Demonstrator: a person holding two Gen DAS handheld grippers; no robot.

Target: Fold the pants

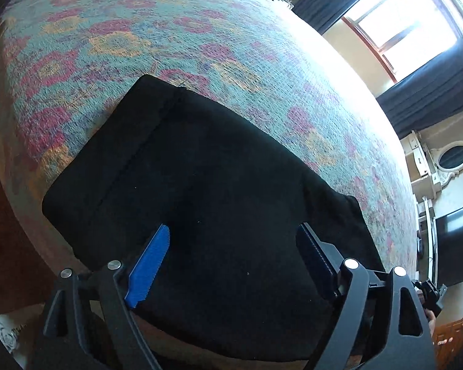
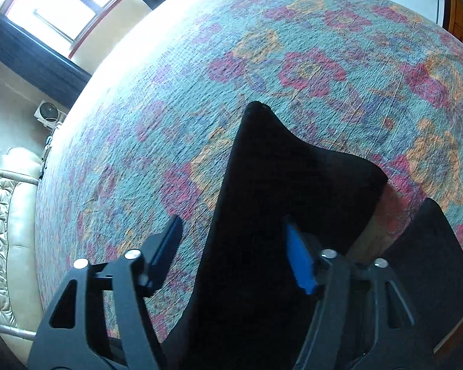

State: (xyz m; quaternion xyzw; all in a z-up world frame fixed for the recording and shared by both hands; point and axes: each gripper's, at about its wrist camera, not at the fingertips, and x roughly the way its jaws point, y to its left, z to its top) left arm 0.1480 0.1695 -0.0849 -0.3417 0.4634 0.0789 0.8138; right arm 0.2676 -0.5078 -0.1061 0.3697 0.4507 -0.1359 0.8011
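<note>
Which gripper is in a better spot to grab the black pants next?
Probably the left. The left gripper hangs wide open right over the folded black pants. The right gripper straddles only their edge, partly over the flowered bedspread.

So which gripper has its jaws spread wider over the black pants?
The left gripper: its fingers stand far apart above the folded black pants. The right gripper has a narrower gap, over the pants' edge on the floral bedspread.
</note>
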